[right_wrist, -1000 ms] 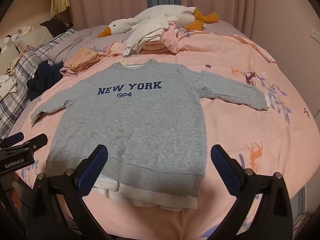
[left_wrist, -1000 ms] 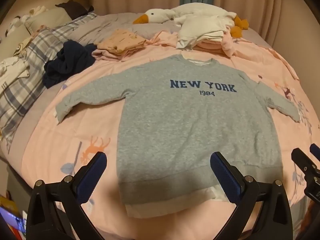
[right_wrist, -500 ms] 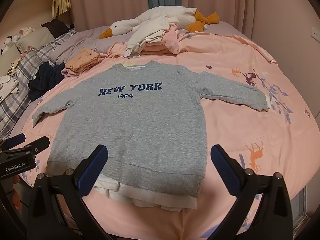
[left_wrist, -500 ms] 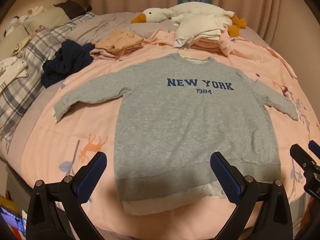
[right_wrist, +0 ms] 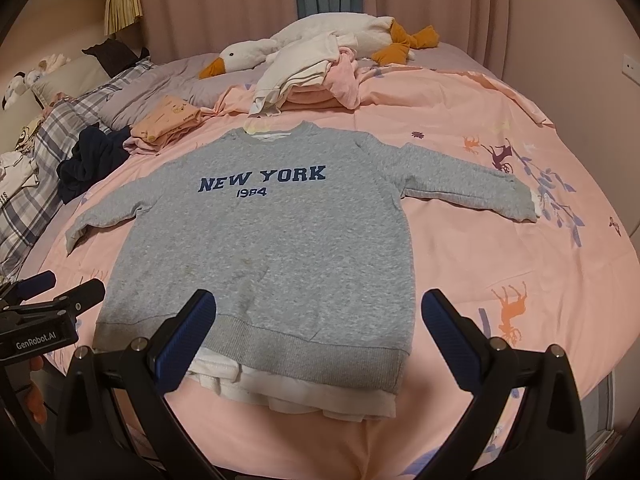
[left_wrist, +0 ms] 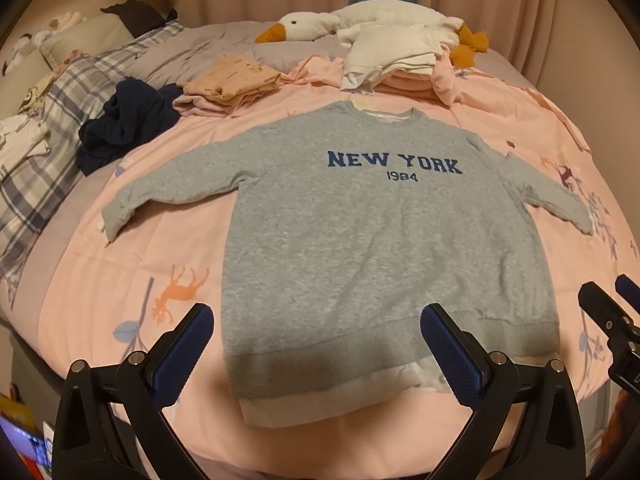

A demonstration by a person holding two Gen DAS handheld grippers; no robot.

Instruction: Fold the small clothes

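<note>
A grey sweatshirt (left_wrist: 372,240) printed NEW YORK 1984 is lying flat and face up on the pink quilt (left_wrist: 120,280), collar toward the far side and both sleeves spreading out to the sides, with a white hem (right_wrist: 304,396) showing below its ribbed band at the near edge of the bed. The left gripper (left_wrist: 316,344) is hovering above that near edge with its jaws standing wide apart and holding nothing; its left blue pad (left_wrist: 182,354) is sitting over the quilt just beside the sweatshirt's lower left corner, and the other pad is sitting over the hem band. The right gripper (right_wrist: 318,336) is hanging over the sweatshirt's lower right part, jaws likewise spread wide and gripping nothing, one finger over the band and the other over bare quilt. Each gripper is showing at the edge of the other's view, near the hem corners. Beyond the collar a stack (left_wrist: 400,64) of folded white and pink clothes is resting on the quilt, a plush goose (right_wrist: 304,40) is lying behind it, and a peach pile (left_wrist: 232,80) is sitting to the left. A crumpled navy garment (left_wrist: 124,124) is lying well apart from the sweatshirt, next to a plaid pillow (left_wrist: 52,120). Curtains (right_wrist: 224,4) are hanging behind the bed
</note>
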